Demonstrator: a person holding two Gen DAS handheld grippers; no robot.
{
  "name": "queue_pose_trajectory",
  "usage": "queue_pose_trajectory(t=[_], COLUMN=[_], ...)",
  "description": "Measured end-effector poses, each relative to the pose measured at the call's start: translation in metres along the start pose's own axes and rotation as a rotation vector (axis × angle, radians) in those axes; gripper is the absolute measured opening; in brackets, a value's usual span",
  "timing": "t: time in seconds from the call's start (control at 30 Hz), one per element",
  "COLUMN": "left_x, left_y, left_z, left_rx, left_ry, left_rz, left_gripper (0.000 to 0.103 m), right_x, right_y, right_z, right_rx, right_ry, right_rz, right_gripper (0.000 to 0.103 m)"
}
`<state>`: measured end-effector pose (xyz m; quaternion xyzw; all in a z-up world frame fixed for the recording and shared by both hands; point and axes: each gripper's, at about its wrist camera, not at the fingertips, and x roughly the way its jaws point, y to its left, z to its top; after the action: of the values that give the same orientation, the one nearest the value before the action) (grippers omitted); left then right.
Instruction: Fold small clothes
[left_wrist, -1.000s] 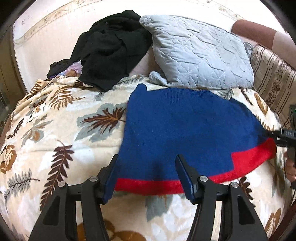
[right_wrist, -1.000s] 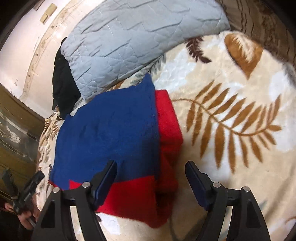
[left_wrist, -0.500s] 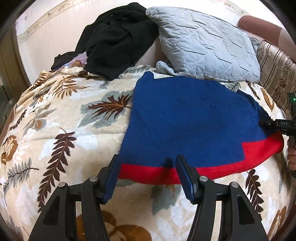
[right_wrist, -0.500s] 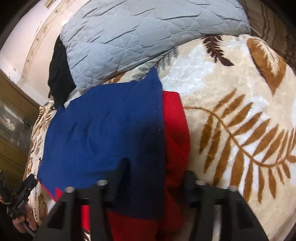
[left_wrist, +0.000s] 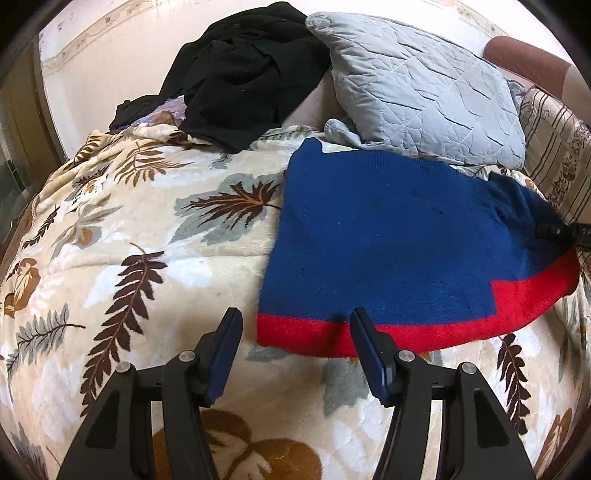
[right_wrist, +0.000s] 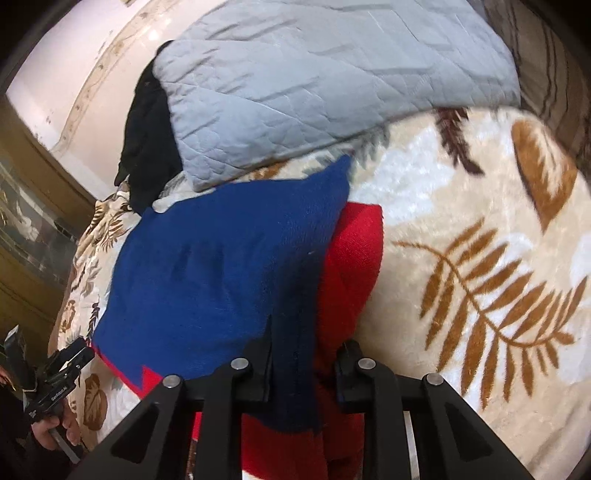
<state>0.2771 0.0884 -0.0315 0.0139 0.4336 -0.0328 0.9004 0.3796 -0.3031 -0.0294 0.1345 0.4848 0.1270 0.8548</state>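
Right gripper (right_wrist: 304, 369) clamped on knit blue-red sweater (left_wrist: 399, 243); left gripper (left_wrist: 295, 332) jaws apart at ribbed red hem; plush leaf-print blanket (left_wrist: 147, 236) beneath.

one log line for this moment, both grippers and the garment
left gripper: open, at red hem | right gripper: shut on blue and red sweater edge | sweater flat on leaf blanket

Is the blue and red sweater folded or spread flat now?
Partly folded: the sweater lies flat, with blue fabric overlapping red along its right edge.
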Motion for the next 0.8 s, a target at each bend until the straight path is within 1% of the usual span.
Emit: queue_pose_trajectory(t=[0.13, 0.27, 0.37, 0.6, 0.8], left_x=[-0.004, -0.011, -0.017, -0.028, -0.032], left_y=[0.006, 0.013, 0.022, 0.04, 0.063], left_z=[-0.001, -0.004, -0.005, -0.008, -0.01], left_rx=[-0.008, -0.012, -0.025, -0.028, -0.05], left_ry=[-0.004, -0.016, -0.023, -0.033, -0.04], left_rz=[-0.007, -0.01, -0.011, -0.015, -0.009], left_gripper=[0.061, 0.061, 0.061, 0.061, 0.061], right_x=[-0.018, -0.035, -0.039, -0.027, 0.003], right_y=[0.036, 0.081, 0.107, 0.173, 0.23], right_z=[0.009, 0.018, 0.023, 0.026, 0.019], right_rx=[-0.061, -0.12, -0.141, -0.18, -0.194], right_ry=[-0.024, -0.049, -0.056, -0.041, -0.014], right_rz=[-0.021, -0.01, -0.005, -0.031, -0.051], right_gripper=[0.024, 0.023, 0.022, 0.022, 0.021])
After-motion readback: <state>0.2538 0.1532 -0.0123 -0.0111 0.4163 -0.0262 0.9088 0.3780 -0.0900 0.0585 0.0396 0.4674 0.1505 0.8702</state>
